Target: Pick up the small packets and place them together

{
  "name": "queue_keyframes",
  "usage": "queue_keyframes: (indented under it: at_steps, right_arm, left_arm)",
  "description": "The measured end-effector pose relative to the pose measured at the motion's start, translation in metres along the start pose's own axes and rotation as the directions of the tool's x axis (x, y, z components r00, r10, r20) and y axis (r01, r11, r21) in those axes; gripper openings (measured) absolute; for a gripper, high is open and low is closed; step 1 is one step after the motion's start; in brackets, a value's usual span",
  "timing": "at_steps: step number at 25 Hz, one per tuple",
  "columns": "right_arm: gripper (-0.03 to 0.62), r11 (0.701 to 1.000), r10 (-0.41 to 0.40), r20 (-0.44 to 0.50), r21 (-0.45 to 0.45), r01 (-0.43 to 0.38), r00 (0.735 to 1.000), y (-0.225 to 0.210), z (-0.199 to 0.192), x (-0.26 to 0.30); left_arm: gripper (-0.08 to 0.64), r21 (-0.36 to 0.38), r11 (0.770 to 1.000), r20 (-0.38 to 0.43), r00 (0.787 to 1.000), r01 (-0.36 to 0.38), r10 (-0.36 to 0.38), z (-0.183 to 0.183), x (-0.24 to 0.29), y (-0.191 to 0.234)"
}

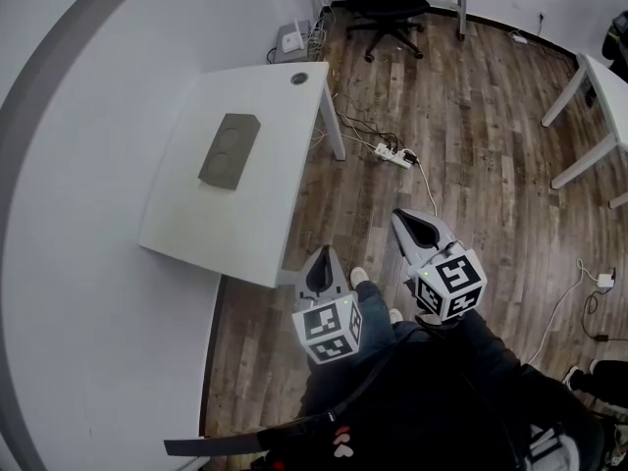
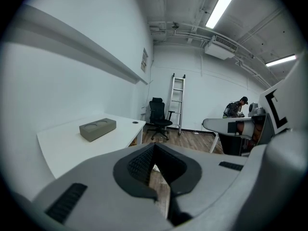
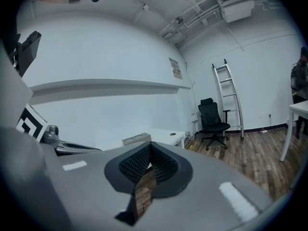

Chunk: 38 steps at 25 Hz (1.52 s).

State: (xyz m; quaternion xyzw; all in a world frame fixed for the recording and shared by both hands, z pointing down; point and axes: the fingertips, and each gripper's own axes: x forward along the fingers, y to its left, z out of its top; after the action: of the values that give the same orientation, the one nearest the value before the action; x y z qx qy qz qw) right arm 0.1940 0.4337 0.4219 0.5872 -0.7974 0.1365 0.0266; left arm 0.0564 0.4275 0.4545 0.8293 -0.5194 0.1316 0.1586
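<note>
While the person stands on the wood floor point(image 1: 471, 145) beside a white table point(image 1: 245, 219), the left gripper point(image 1: 323, 254) and right gripper point(image 1: 403, 220) are both clenched on nothing. A grey block point(image 1: 230, 150) with two round hollows lies on the table, well apart from both.

Two tools point(image 1: 323, 255) point(image 1: 404, 217), one chair point(image 1: 386, 3), one block point(image 1: 230, 150) (grey)

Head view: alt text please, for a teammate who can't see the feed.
The left gripper and right gripper, both shut and empty, point over a wood floor near the corner of a white table. On the table lies a grey block with two round recesses; no small packets show. A black office chair stands farther off.
</note>
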Motion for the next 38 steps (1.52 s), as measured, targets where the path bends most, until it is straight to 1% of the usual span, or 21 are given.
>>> queue_keyframes:
  at_steps: [4,8,10,14,18,23,26,31,33,35,38]
  right_arm:
    - [-0.002,1.000,-0.018,0.015,-0.012,0.018,1.000,-0.025,0.015,0.039]
    - [-0.002,0.999,-0.032,0.022,0.015,0.032,0.999,-0.052,0.032,0.083]
    - [-0.002,0.999,-0.046,0.035,0.014,0.046,0.998,-0.065,0.044,0.105]
    - [-0.002,0.998,-0.064,0.048,0.030,0.063,0.997,-0.094,0.063,0.143]
    - [-0.002,0.997,-0.071,0.059,0.043,0.068,0.996,-0.110,0.074,0.177]
    - [-0.002,0.995,-0.093,0.063,0.050,0.090,0.994,-0.124,0.083,0.220]
    - [-0.002,0.994,-0.108,0.057,0.039,0.105,0.993,-0.130,0.085,0.233]
    - [-0.002,0.992,-0.112,0.044,0.058,0.109,0.993,-0.146,0.085,0.244]
    - [-0.002,0.994,-0.104,0.039,0.050,0.102,0.994,-0.154,0.084,0.250]
    - [-0.002,0.996,-0.079,0.032,0.044,0.078,0.996,-0.162,0.084,0.260]
    - [-0.002,0.999,-0.036,0.022,0.025,0.035,0.999,-0.176,0.087,0.288]
  left_arm:
    - [0.000,0.003,1.000,0.008,1.000,0.013,-0.013,0.020,0.049,0.010]
    - [0.000,0.019,0.999,0.023,0.999,0.046,-0.047,0.053,0.106,0.018]
    - [-0.002,0.029,0.997,0.036,0.997,0.065,-0.066,0.071,0.133,0.023]
    - [0.000,0.044,0.993,0.033,0.993,0.112,-0.114,0.095,0.183,0.019]
    - [0.000,0.057,0.986,0.007,0.988,0.154,-0.154,0.102,0.220,0.019]
    - [-0.002,0.058,0.980,-0.004,0.982,0.189,-0.189,0.115,0.258,0.031]
    - [-0.001,0.061,0.978,-0.020,0.980,0.198,-0.197,0.117,0.274,0.036]
    - [0.000,0.073,0.974,-0.051,0.976,0.214,-0.211,0.116,0.297,0.029]
    - [0.000,0.065,0.976,-0.052,0.977,0.209,-0.206,0.117,0.307,0.027]
    - [-0.002,0.050,0.979,-0.052,0.980,0.196,-0.193,0.117,0.320,0.027]
    - [0.000,0.029,0.987,-0.049,0.986,0.159,-0.157,0.122,0.347,0.032]
